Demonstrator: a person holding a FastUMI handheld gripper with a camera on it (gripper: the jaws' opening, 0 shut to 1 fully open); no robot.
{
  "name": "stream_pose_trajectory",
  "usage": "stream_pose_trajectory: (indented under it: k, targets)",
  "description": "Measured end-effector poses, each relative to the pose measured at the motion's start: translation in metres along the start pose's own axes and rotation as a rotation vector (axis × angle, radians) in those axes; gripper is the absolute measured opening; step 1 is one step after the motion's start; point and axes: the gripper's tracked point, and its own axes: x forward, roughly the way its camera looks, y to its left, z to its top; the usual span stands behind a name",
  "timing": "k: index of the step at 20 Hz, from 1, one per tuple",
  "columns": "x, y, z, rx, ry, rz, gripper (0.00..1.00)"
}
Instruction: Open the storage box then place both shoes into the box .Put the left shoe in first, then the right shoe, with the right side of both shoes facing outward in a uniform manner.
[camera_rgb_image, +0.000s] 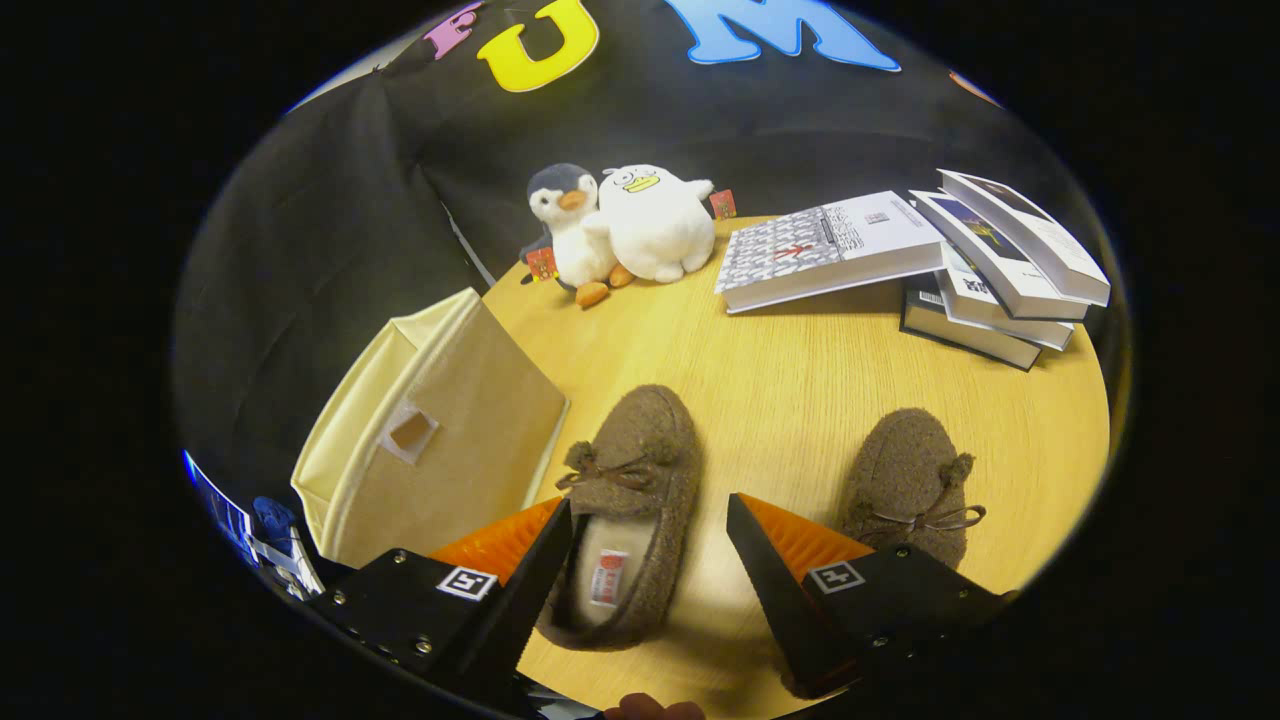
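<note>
Two fuzzy brown slippers with small bows lie on the wooden table (800, 400), toes pointing away from me. The left slipper (635, 480) sits between my fingers, closer to the left one, its pale lining and label showing. The right slipper (905, 480) rests just beyond my right finger (775, 570), partly hidden by it. My gripper (648, 515) hangs open above the left slipper, touching nothing. A beige fabric storage box (450, 430) stands to the left of the left slipper, its lid flap with a small handle hole facing me, standing slightly ajar.
Two plush toys, a penguin (565, 225) and a white duck (650, 220), sit at the table's far edge. A stack of books (930, 260) lies at the far right. Bare tabletop lies between the slippers and the books. A fingertip (655, 708) shows at the near edge.
</note>
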Motion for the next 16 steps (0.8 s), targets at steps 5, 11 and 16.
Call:
stream_pose_trajectory:
  k: [5, 11, 16]
  targets:
    - [0.029, -0.014, -0.013, -0.092, 0.066, -0.060, 0.97]
    - [0.056, -0.014, -0.006, -0.122, 0.128, -0.099, 0.79]
    - [0.053, -0.008, -0.011, -0.113, 0.180, -0.137, 0.00]
